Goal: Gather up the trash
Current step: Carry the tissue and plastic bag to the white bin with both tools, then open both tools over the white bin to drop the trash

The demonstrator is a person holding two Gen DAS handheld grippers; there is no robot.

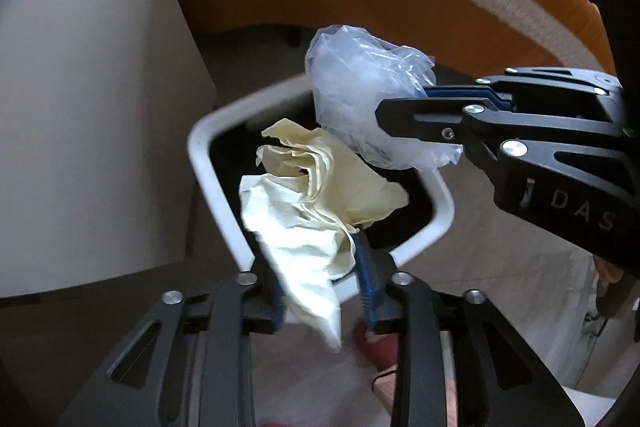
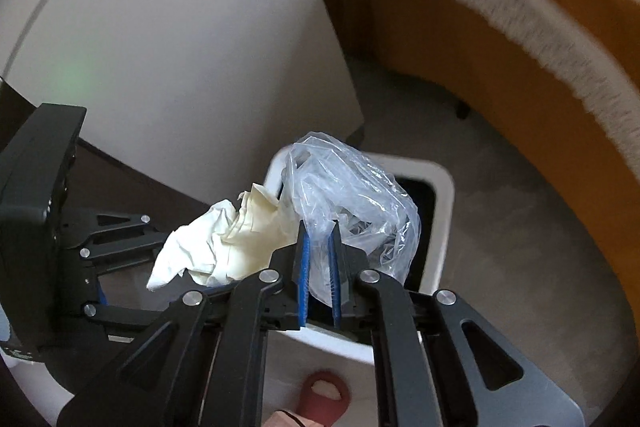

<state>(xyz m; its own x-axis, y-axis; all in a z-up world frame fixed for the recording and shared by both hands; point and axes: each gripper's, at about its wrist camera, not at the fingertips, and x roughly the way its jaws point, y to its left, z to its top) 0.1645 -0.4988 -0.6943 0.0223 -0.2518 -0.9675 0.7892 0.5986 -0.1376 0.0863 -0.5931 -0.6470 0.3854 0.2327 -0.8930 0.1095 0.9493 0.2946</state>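
Left gripper [image 1: 320, 275] hangs over the white trash bin [image 1: 200, 163] with crumpled cream paper [image 1: 312, 211] between its blue pads; the jaws stand visibly apart, and the paper looks loose between them rather than pinched, so I judge it is being let go. Right of it, the right gripper [image 2: 320, 267] carries a crumpled clear plastic bag [image 2: 356, 199] above the same bin opening. Its pads are close together with the film between them, yet a narrow gap shows, and whether they still press the plastic I cannot tell.

The step in hand looks like the drop: both pieces of trash are over the bin's dark mouth, neither inside it yet. The next move calls for both jaws to open fully and perhaps a small shake, since thin film tends to cling to pads.

The left wrist view shows the right gripper from the side, reaching in over the bin's rim. The right wrist view alone shows a foot in a red slipper [image 2: 324, 393] on the floor by the bin, and the left gripper's body at its left edge.
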